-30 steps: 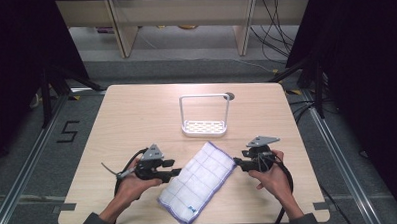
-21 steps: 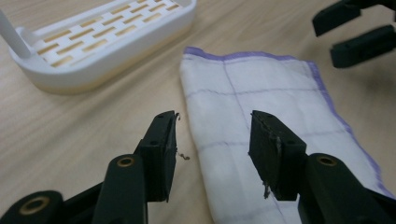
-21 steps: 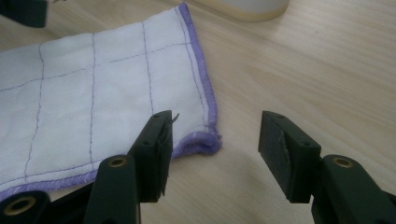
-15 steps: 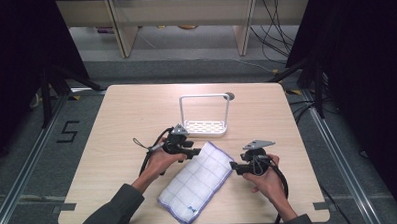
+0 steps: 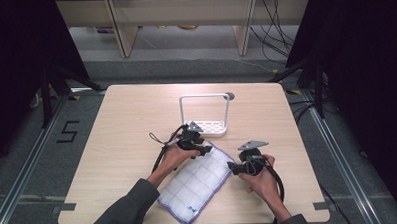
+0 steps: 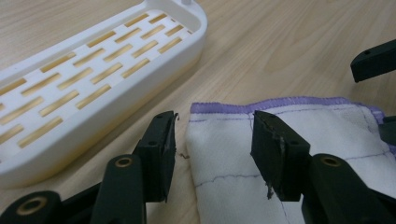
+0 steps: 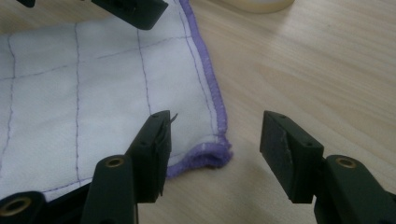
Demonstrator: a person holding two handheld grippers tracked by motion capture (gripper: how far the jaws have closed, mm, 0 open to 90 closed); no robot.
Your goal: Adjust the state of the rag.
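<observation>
A white cloth (image 5: 199, 184) with purple grid lines and a purple hem lies folded and slanted near the table's front edge. My left gripper (image 5: 207, 150) is open at the cloth's far end, just in front of the white rack (image 5: 207, 125). In the left gripper view the gripper (image 6: 215, 140) is low over the cloth (image 6: 224, 158), one jaw on each side of its left corner. My right gripper (image 5: 234, 167) is open at the cloth's right corner. In the right gripper view the gripper (image 7: 215, 140) has the curled hem corner (image 7: 212, 156) between its jaws.
The white rack has a slotted base (image 6: 93, 84) and an upright wire handle (image 5: 204, 98), mid-table. The wooden table (image 5: 127, 124) has bare room left and right. A dark round hole (image 5: 230, 96) sits behind the rack.
My left gripper has moved from the cloth's left side forward and right to its far corner by the rack. My right gripper has shifted slightly toward the cloth's right corner.
</observation>
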